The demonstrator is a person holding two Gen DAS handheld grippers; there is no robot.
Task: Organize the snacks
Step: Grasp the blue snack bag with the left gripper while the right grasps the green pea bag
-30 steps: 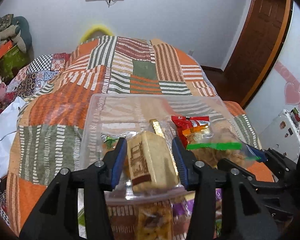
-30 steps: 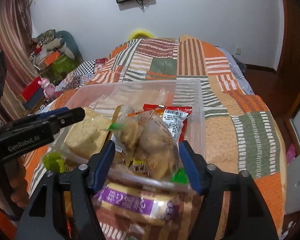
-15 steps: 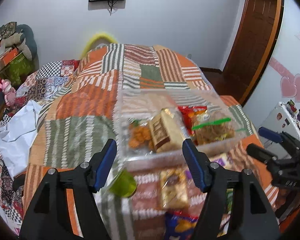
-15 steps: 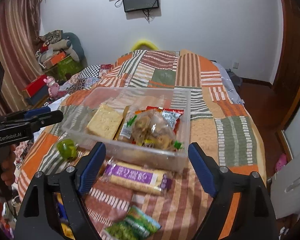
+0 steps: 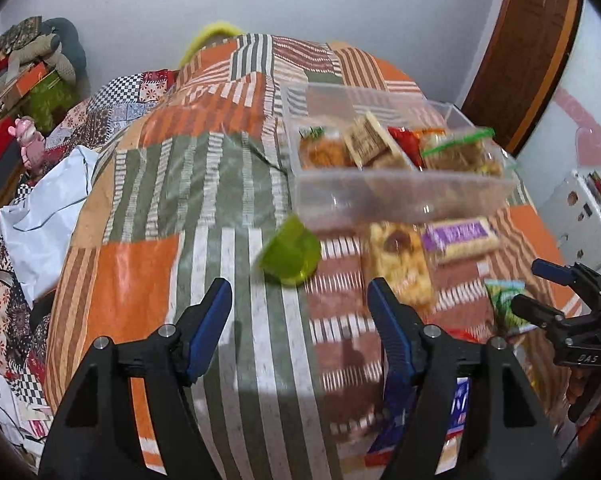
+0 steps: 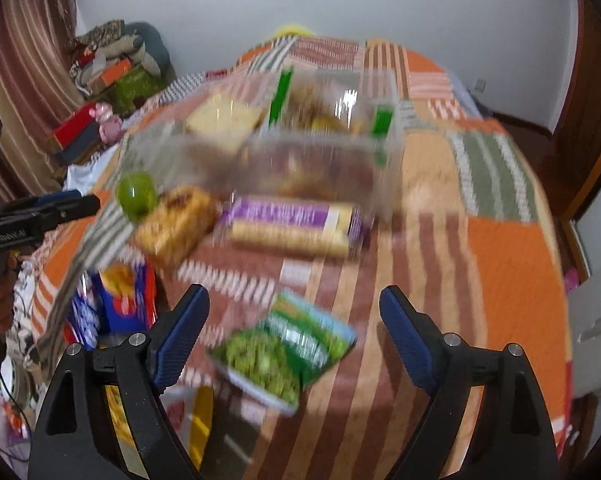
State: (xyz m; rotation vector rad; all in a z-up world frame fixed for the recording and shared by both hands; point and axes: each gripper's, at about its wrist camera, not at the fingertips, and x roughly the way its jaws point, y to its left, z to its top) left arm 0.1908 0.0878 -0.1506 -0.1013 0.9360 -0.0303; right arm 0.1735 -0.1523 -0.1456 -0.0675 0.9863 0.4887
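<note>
A clear plastic bin point(image 5: 400, 200) sits on the patchwork bed and holds several snacks, among them a tan bread pack point(image 5: 370, 140) and a green-zip bag point(image 5: 460, 152). The bin also shows in the right wrist view point(image 6: 300, 160). In front of it lie a green jelly cup point(image 5: 290, 254), a pastry pack point(image 5: 398, 264) and a purple biscuit pack point(image 6: 296, 228). My left gripper point(image 5: 300, 304) is open and empty, just short of the green cup. My right gripper point(image 6: 294, 316) is open and empty over a green pea packet point(image 6: 284, 356).
A blue and red snack bag point(image 6: 120, 300) lies at the bed's near left edge. A white plastic bag point(image 5: 44, 216) lies on the left side. Boxes and soft toys point(image 5: 24, 76) are piled beyond the bed. A wooden door point(image 5: 532, 52) stands at the right.
Both grippers let go of their snacks in the bin, opened and pulled back toward the near edge. The left one swung left toward the green cup; the right dropped toward the pea packet.
</note>
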